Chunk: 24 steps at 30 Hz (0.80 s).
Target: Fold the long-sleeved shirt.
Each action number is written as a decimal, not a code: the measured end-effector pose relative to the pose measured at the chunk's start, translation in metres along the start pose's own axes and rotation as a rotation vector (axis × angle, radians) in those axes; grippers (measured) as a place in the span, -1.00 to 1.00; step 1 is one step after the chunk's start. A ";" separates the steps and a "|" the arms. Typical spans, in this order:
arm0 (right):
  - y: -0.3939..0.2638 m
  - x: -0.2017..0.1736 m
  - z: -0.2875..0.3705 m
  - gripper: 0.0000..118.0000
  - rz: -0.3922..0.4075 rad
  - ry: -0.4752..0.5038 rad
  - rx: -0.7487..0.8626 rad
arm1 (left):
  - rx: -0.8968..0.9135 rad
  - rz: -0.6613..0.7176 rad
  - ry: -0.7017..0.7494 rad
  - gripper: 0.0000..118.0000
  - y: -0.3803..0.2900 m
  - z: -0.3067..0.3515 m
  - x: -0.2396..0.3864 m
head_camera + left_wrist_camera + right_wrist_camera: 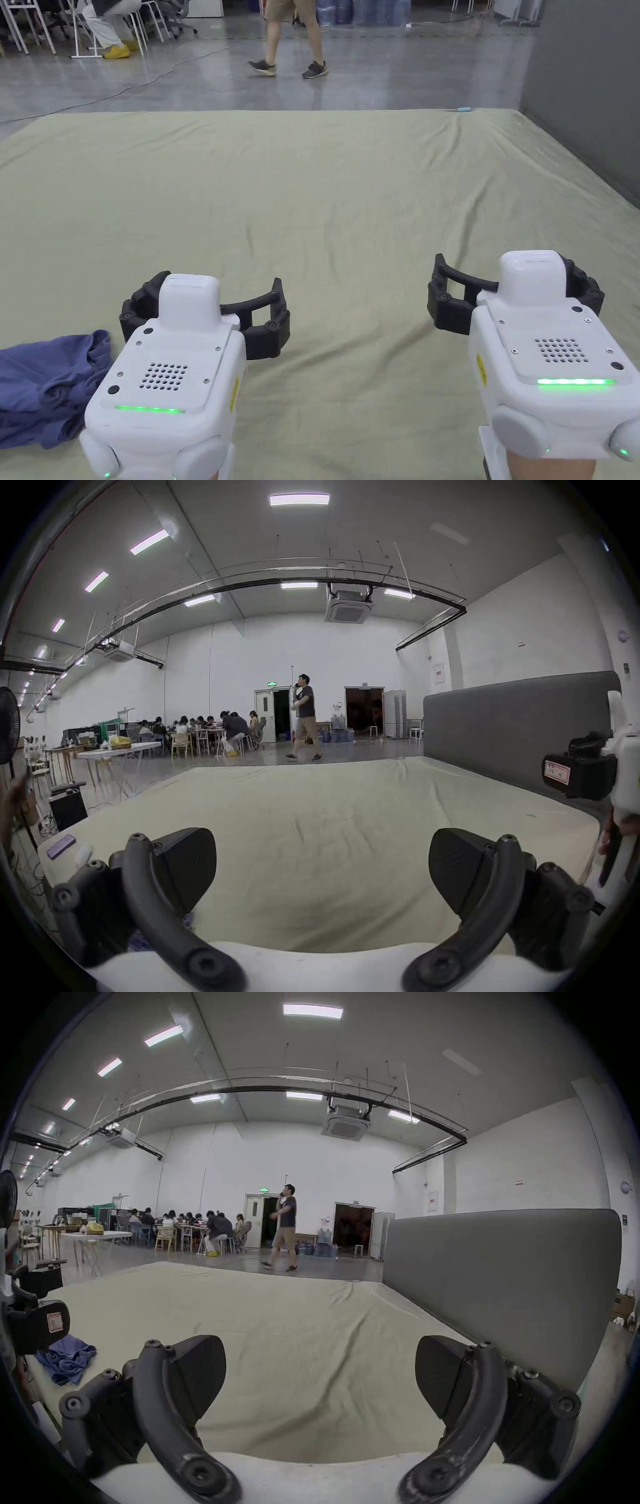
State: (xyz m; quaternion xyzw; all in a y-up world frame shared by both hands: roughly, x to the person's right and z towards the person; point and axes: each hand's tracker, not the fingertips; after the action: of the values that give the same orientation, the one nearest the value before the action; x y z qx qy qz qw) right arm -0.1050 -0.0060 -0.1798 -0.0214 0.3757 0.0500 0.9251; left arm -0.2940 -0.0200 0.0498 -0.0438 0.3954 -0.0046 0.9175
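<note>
Right now, both grippers held low over a wide olive-green bed sheet [350, 206], side by side and well apart. Left gripper [206, 315] at near left, white body with a green light strip, black jaws spread wide with nothing between them but bare sheet; same wide gap in its own view [322, 868]. Right gripper [515, 290] at near right, jaws likewise spread wide and empty, confirmed in its own view [320, 1376]. Neither touching any cloth.

Long-sleeved shirt [47, 387], blue and crumpled in a loose heap, at the near left corner of the sheet, just left of the left gripper's body and apart from its jaws. Seen again in the right gripper view [67, 1361], bunched beside the left gripper's black jaw [38, 1324]. Sleeves and collar not distinguishable in the heap.

Sheet lightly wrinkled, creases running toward the far right corner. Grey padded headboard [502, 1286] standing upright along the right edge of the bed. Beyond the far edge, a polished grey floor [387, 75] with a person walking [304, 719] across it, and farther left a group of people seated at tables [204, 729]. A small purple flat object [60, 846] lying at the left edge of the bed in the left gripper view, too blurred to identify.
</note>
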 end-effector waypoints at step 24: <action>0.013 0.005 0.025 0.87 -0.029 -0.021 0.054 | 0.012 0.092 -0.033 0.99 0.001 0.021 -0.007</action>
State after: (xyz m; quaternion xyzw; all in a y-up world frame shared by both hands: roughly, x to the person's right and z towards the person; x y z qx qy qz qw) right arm -0.0852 0.0088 -0.1656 -0.0012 0.3667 0.0267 0.9300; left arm -0.2836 -0.0170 0.0697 -0.0201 0.3820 0.0360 0.9232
